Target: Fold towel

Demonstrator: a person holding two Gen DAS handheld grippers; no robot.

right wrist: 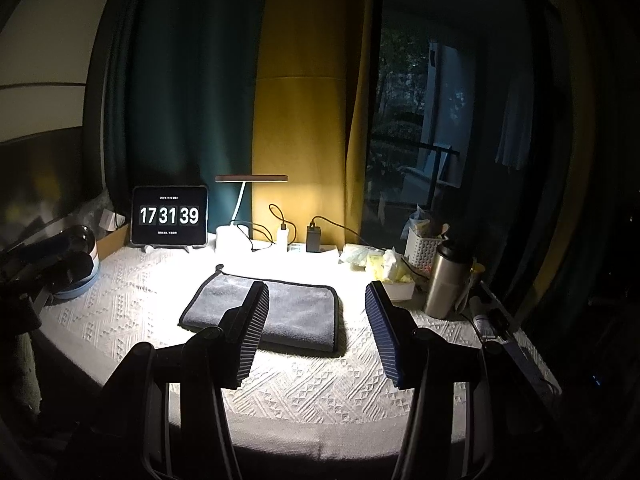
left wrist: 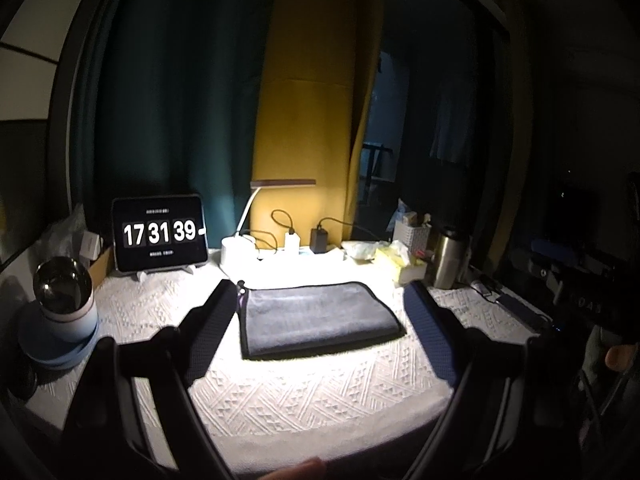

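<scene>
A grey towel [left wrist: 318, 318] with a dark hem lies folded flat in a rectangle on the white patterned table cover [left wrist: 280, 396], under the lamp light. My left gripper [left wrist: 322, 292] is open and empty, held above the near side of the towel, its fingers either side of it. In the right wrist view the towel [right wrist: 296, 314] lies left of centre. My right gripper [right wrist: 318, 292] is open and empty, above the towel's right end. Neither touches the towel.
At the back stand a tablet clock [left wrist: 160, 234], a white desk lamp [left wrist: 240, 240] with chargers and cables, tissues [left wrist: 396, 258], a white basket [right wrist: 422, 250] and a steel flask [right wrist: 446, 284]. A lidded blue-white jar [left wrist: 66, 312] stands left. Dark items line the right edge.
</scene>
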